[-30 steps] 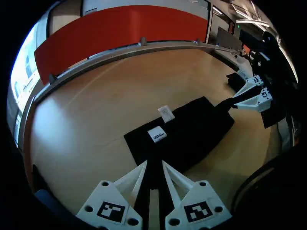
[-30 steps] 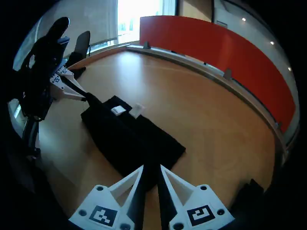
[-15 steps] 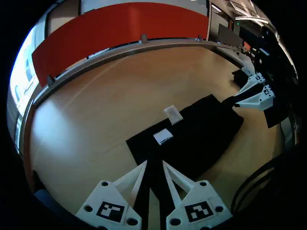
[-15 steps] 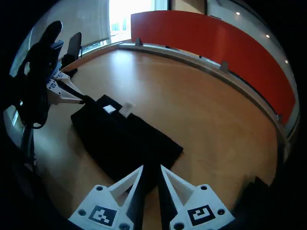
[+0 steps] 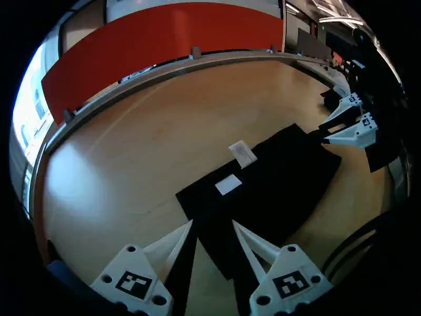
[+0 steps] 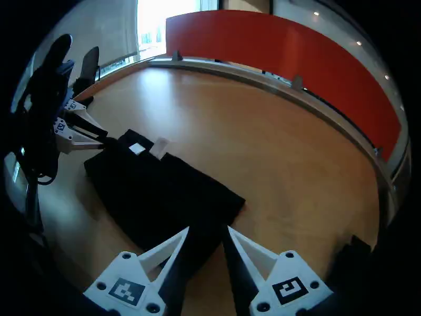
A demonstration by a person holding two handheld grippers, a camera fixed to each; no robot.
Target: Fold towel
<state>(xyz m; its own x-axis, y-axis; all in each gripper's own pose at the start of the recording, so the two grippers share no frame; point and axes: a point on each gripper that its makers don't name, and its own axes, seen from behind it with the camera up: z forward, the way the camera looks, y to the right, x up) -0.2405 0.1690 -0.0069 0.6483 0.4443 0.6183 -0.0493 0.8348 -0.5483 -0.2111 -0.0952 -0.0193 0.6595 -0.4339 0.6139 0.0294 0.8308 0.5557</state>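
Surface: light wooden table [image 5: 131,158], smooth, with a curved far edge.
Edge: grey rail [image 5: 158,75] along that curve.
Middle of the surface: black towel [image 5: 273,184], flat, a long rectangle.
On the towel: white label [image 5: 228,185]; white tag [image 5: 242,154] jutting onto the wood.
Far corner: small dark heap [image 5: 331,98], possibly cloth.

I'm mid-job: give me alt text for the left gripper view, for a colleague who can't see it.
A black cloth towel with two white tags lies flat on a light wooden table, its near corner between the open jaws of the left gripper. The right gripper, jaws also open, sits at the towel's far corner, with a red partition panel behind.
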